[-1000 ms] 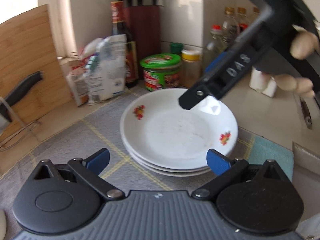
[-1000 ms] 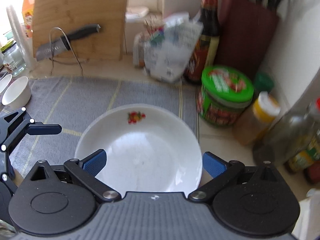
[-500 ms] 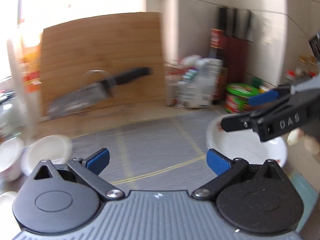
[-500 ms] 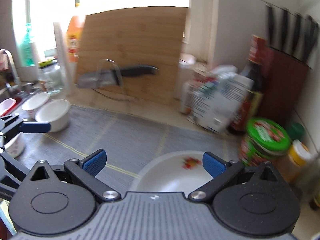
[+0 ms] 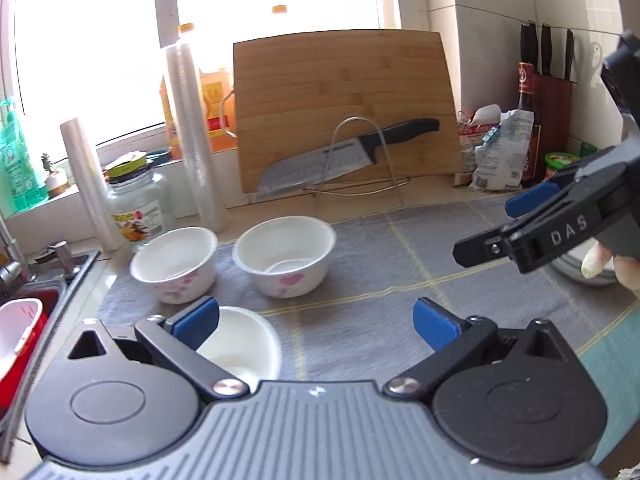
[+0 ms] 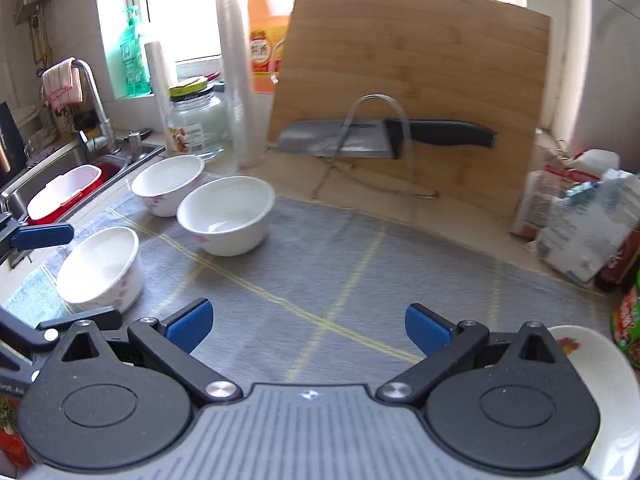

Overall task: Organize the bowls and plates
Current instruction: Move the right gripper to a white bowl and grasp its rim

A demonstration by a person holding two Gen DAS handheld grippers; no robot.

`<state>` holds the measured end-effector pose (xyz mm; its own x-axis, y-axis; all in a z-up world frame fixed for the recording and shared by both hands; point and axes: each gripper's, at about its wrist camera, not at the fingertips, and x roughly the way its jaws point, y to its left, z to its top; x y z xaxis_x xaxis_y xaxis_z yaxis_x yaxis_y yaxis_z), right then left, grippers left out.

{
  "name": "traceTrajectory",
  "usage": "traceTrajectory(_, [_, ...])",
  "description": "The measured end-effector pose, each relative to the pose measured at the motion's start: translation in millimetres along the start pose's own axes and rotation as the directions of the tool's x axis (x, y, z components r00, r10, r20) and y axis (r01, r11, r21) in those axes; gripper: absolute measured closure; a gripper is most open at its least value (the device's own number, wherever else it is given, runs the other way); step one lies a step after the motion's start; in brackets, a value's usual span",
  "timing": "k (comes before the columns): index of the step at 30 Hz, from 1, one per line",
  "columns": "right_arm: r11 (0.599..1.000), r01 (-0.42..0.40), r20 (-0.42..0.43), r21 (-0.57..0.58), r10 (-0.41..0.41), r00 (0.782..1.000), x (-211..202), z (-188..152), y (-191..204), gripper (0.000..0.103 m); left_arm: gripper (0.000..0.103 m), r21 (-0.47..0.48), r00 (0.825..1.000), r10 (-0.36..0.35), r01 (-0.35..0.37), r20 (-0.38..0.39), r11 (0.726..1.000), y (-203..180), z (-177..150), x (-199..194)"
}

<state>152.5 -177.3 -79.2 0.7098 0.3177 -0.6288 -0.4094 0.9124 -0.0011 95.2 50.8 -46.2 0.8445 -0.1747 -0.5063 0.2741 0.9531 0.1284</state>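
- A second ago both cameras looked down on the stacked plates; now both views have swung left to take in the bowls, the sink and the window.
- At the far left, the sink holds a red and white tub, neither of which showed before.
- Three white bowls sit on the grey mat: the far-left bowl near the sink edge, the middle bowl just beside it, and the near bowl closest to the left camera.
- The left tool hangs above the mat with its blue pads spread wide and nothing between them; the near bowl lies under its left finger, and whether pad and rim touch I cannot tell.
- The cutting board leans behind the mat, a knife resting in a wire stand in front of it; half a second ago this was a blur, now it is sharp in the left view.
- The right tool is likewise released, pads apart over bare mat, gripping nothing.
- The plates, which filled the right view a second ago, now show only as a white rim with a red flower at the bottom right, behind the tool's body.
- A fingertip shows on the right tool's grip at the edge of the left view.
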Motion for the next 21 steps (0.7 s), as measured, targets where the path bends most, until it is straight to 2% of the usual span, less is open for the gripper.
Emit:
traceTrajectory(6, [1.0, -0.029, -0.016, -0.005, 0.029, 0.999, 22, 11, 52, 0.0, 0.001, 0.012, 0.999, -0.003, 0.003, -0.033, 1.0, 54, -38, -6])
traceTrajectory(11, [0.995, -0.098, -0.033, -0.004, 0.098, 0.995, 40, 19, 87, 0.0, 0.001, 0.014, 0.997, -0.036, 0.037, -0.07, 0.999, 87, -65, 4])
traceTrajectory(16, [0.987, -0.158, -0.071, -0.026, 0.156, 0.985, 58, 24, 119, 0.0, 0.001, 0.027, 0.994, -0.058, 0.061, -0.094, 0.998, 100, -78, 18])
traceTrajectory(21, [0.977, -0.207, -0.101, -0.044, 0.201, 0.974, 76, 28, 141, 0.0, 0.001, 0.038, 0.991, -0.098, 0.102, -0.086, 0.994, 104, -82, 22])
